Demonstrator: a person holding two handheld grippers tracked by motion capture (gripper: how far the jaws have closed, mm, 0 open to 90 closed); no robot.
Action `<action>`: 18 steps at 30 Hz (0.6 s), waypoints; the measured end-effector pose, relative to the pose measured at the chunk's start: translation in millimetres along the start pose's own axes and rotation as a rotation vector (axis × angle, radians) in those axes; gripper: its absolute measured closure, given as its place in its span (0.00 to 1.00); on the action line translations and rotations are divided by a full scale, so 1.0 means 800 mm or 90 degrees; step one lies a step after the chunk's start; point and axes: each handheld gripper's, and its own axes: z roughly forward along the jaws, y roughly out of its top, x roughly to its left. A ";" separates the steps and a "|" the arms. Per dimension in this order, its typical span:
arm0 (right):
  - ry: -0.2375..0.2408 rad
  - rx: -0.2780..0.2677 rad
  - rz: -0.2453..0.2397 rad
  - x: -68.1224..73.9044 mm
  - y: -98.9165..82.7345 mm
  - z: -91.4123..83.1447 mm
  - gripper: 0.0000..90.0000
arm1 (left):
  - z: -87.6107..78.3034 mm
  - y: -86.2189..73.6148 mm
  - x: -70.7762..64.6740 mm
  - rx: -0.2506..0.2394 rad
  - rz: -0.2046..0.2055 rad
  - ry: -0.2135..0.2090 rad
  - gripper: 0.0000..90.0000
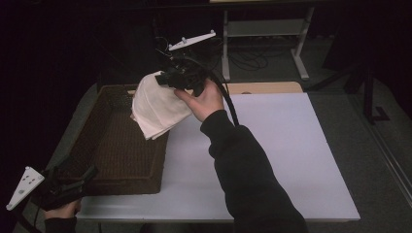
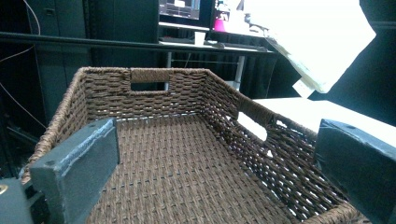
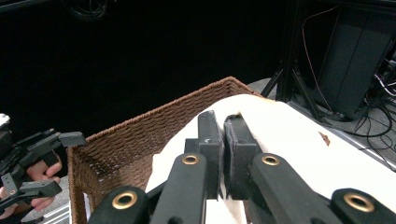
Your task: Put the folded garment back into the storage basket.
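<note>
The person's right gripper [image 1: 167,77] is holding a white folded cloth [image 1: 155,106] up in the air, above the far right edge of the brown wicker basket [image 1: 114,145] sitting on the left part of the white table [image 1: 286,145]. Its jaws are pressed together and pinching the cloth's top edge, which the right gripper view is showing from close up, the pale cloth [image 3: 289,144] spreading out beneath the clamped right gripper [image 3: 223,122] with the woven basket wall [image 3: 140,135] lying beyond it. The cloth is hanging down from the grip, and its lower corner is dangling over the basket's right rim. The left gripper [image 1: 90,171] is resting low at the near left corner of the basket with its jaws spread wide, pinching nothing; its own view is looking into the basket [image 2: 187,163] between its two dark jaws, and the lifted cloth [image 2: 313,42] is glowing bright at the upper right there
</note>
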 end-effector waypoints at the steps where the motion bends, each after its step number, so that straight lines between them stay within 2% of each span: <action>1: 0.002 0.000 0.001 0.001 0.000 0.002 0.95 | 0.000 0.000 0.000 0.001 0.001 -0.001 0.00; 18: 0.021 0.008 -0.001 0.008 0.003 0.033 0.95 | 0.000 0.000 0.000 -0.003 -0.003 0.002 0.00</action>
